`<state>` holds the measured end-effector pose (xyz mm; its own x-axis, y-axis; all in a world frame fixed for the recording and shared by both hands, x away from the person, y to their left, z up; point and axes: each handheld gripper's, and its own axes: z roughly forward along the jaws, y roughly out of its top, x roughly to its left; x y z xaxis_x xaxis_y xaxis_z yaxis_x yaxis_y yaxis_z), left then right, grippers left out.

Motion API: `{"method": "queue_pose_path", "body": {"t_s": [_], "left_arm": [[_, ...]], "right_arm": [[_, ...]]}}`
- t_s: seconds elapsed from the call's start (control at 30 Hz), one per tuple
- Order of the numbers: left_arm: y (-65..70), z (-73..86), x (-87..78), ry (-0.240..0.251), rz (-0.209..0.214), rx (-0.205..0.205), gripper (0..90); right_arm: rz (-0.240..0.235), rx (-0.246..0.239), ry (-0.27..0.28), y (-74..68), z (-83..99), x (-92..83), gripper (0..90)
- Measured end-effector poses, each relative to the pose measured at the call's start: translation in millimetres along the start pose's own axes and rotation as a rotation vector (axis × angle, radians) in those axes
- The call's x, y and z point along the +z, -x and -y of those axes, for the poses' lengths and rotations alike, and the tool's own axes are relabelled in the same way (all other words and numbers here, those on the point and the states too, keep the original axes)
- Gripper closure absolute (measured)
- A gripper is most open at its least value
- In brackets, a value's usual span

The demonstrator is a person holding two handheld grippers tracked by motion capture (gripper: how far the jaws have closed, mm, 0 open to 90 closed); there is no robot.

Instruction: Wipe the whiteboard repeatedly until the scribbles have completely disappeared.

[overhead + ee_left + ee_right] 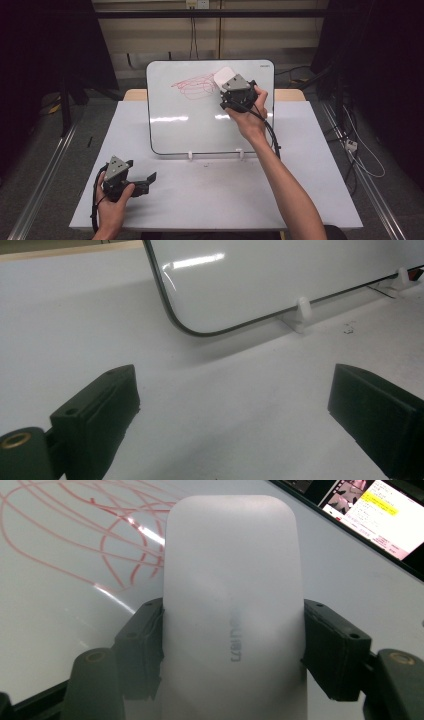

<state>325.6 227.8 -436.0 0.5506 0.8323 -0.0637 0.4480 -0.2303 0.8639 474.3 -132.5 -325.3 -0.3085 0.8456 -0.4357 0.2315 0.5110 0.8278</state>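
Observation:
A whiteboard point(200, 120) stands tilted on the table, with red scribbles point(192, 86) near its top. My right gripper point(231, 85) is shut on a white eraser point(224, 76), pressed to the board just right of the scribbles. In the right gripper view the eraser point(232, 605) sits between both jaws, with red scribbles point(75, 535) to its left. My left gripper point(150, 180) rests low over the table's front left, open and empty. The left gripper view shows the wide gap of that gripper point(232, 400) and the whiteboard's lower corner point(240, 285) beyond.
The white table point(210, 195) extends in front of the board. Two small white clips point(190, 155) hold the board's bottom edge. Dark curtains flank both sides. A cable trails from the right gripper down along the forearm point(285, 185).

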Motion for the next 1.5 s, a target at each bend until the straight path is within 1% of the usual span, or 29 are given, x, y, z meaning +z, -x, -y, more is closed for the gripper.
{"method": "queue_pose_path", "body": {"t_s": [0.03, 0.07, 0.1, 0.13, 0.17, 0.23, 0.27, 0.3, 0.33, 0.37, 0.4, 0.63, 0.73, 0.83, 0.9, 0.93, 1.0, 1.13, 1.2, 1.23, 1.3, 1.47, 1.5], "left_arm": [[0.0, 0.0, 0.0, 0.001, 0.000, 0.000, 6.1], [0.1, -0.1, -0.2, 0.001, 0.002, 0.000, 6.1], [0.1, -0.1, -0.2, 0.001, 0.002, 0.000, 6.1], [0.1, -0.2, -0.3, 0.001, 0.001, 0.002, 6.1], [0.3, -0.2, -0.5, 0.002, 0.001, 0.002, 6.1], [0.3, -0.3, -0.4, 0.001, 0.001, 0.002, 6.1], [0.4, -0.3, -0.4, 0.001, 0.000, 0.002, 6.1], [0.4, -0.3, -0.4, 0.001, 0.000, 0.002, 6.1], [0.4, -0.3, -0.2, 0.002, 0.001, 0.002, 6.1], [0.4, -0.3, -0.2, 0.002, 0.001, 0.002, 6.1], [0.5, -0.3, -0.1, 0.002, 0.002, 0.001, 6.1], [0.4, -0.2, -0.5, 0.002, 0.000, 0.002, 6.1], [0.9, -0.5, -0.4, 0.004, 0.002, 0.003, 6.1], [0.8, -0.4, -0.7, 0.003, 0.000, 0.001, 6.1], [0.3, -0.4, -1.4, 0.005, 0.001, 0.002, 6.1], [-0.2, -0.3, -1.7, 0.007, 0.003, 0.002, 6.1], [-0.9, -0.3, -2.3, 0.006, 0.000, 0.002, 6.1], [-1.5, -0.1, -2.0, 0.006, 0.001, 0.000, 6.1], [-0.5, -0.4, -1.3, 0.005, 0.002, -0.001, 6.1], [-0.3, -0.7, -1.4, 0.004, 0.002, 0.006, 6.1], [0.0, -0.7, -1.5, 0.005, 0.001, 0.005, 6.1], [-1.1, -0.1, -1.5, 0.004, 0.001, 0.001, 6.1], [-1.4, 0.2, -1.8, 0.005, 0.001, 0.001, 6.1]], "right_arm": [[-0.006, -0.008, 0.002, -3.7, -0.5, 0.4, 31.8], [-0.014, -0.027, 0.001, -9.1, -1.2, 0.6, 31.8], [-0.014, -0.027, 0.001, -9.1, -1.2, 0.6, 31.8], [-0.024, -0.037, 0.002, -15.1, -1.4, 0.9, 31.8], [-0.024, -0.037, 0.002, -15.1, -1.4, 0.9, 31.8], [-0.029, -0.053, 0.001, -20.8, -1.7, 1.3, 31.8], [-0.036, -0.067, 0.003, -26.3, -1.9, 1.3, 31.8], [-0.029, -0.072, 0.003, -28.5, -2.0, 1.3, 31.8], [-0.036, -0.060, 0.006, -29.8, -1.6, 1.6, 31.8], [-0.036, -0.060, 0.006, -29.8, -1.6, 1.6, 31.8], [-0.040, -0.077, 0.009, -36.4, -0.2, 2.1, 31.8], [-0.069, -0.119, 0.013, -55.5, 2.7, -0.7, 31.8], [-0.091, -0.147, 0.014, -69.8, 4.1, -1.4, 31.8], [-0.119, -0.191, 0.017, -87.9, 4.8, -2.3, 31.8], [-0.125, -0.213, 0.021, -98.9, 4.5, -2.7, 31.8], [-0.119, -0.218, 0.022, -102.5, 4.0, -2.7, 31.8], [-0.110, -0.216, 0.027, -104.9, 3.4, -2.1, 31.8], [-0.113, -0.210, 0.022, -104.5, 3.3, -2.3, 31.8], [-0.114, -0.216, 0.021, -104.6, 2.6, -2.0, 31.7], [-0.113, -0.207, 0.026, -105.2, 2.4, -1.3, 31.7], [-0.114, -0.202, 0.028, -105.6, 1.4, -0.7, 31.7], [-0.118, -0.204, 0.030, -105.2, -1.5, 1.1, 31.7], [-0.116, -0.195, 0.034, -105.5, -2.2, 1.5, 31.7]]}}
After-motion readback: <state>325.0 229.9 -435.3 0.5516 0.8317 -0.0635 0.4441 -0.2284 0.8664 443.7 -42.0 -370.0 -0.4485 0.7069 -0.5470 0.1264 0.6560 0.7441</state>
